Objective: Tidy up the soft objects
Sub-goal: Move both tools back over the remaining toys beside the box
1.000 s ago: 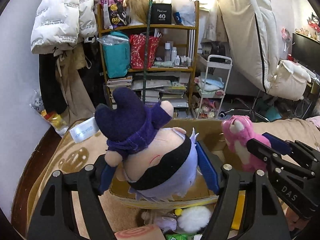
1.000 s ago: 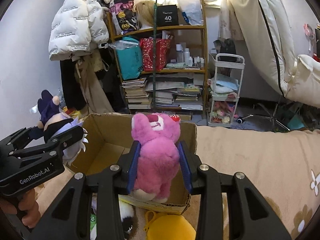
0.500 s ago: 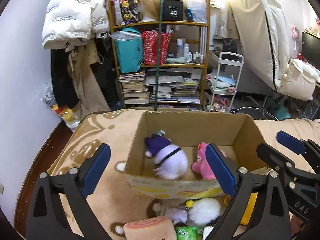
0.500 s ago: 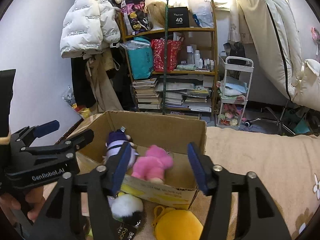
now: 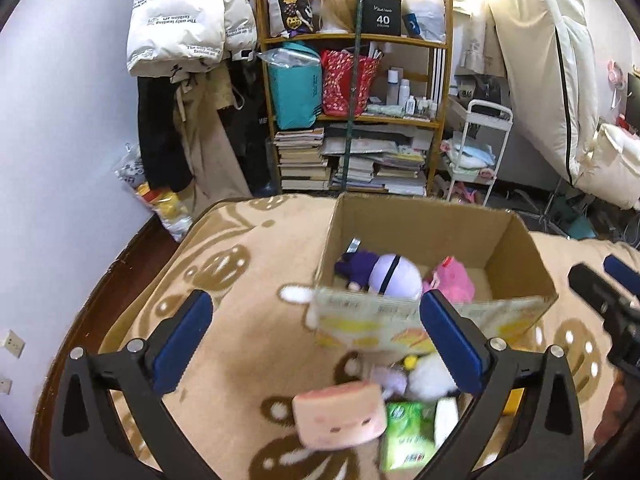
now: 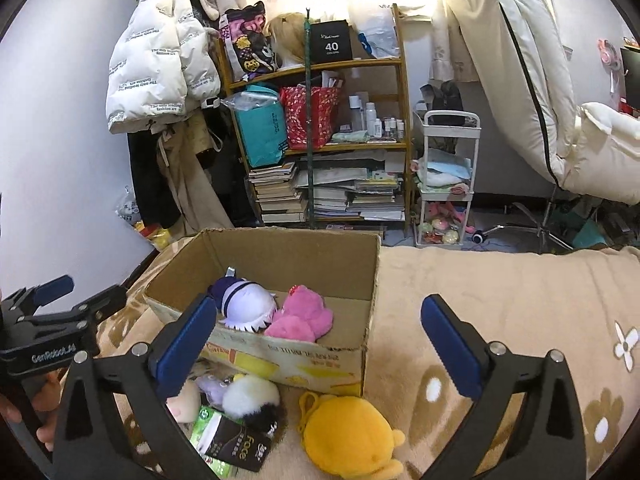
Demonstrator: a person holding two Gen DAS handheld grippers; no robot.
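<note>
Beige blanket [image 6: 500, 280] bare right of cardboard box [image 6: 372, 280], both hand-held grippers [image 5: 312, 344] [image 6: 320, 344] opening, empty.

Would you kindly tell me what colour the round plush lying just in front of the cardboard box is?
Yellow. The round plush shows best in the right wrist view.

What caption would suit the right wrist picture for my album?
Two plush toys, purple doll and pink bear, lie in the cardboard box beyond the opening, empty right gripper.

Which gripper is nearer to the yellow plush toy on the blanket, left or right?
Right. The right gripper hangs just above the yellow plush toy, jaws opening, empty. The left gripper is farther left, over the pink cushion toy.
</note>
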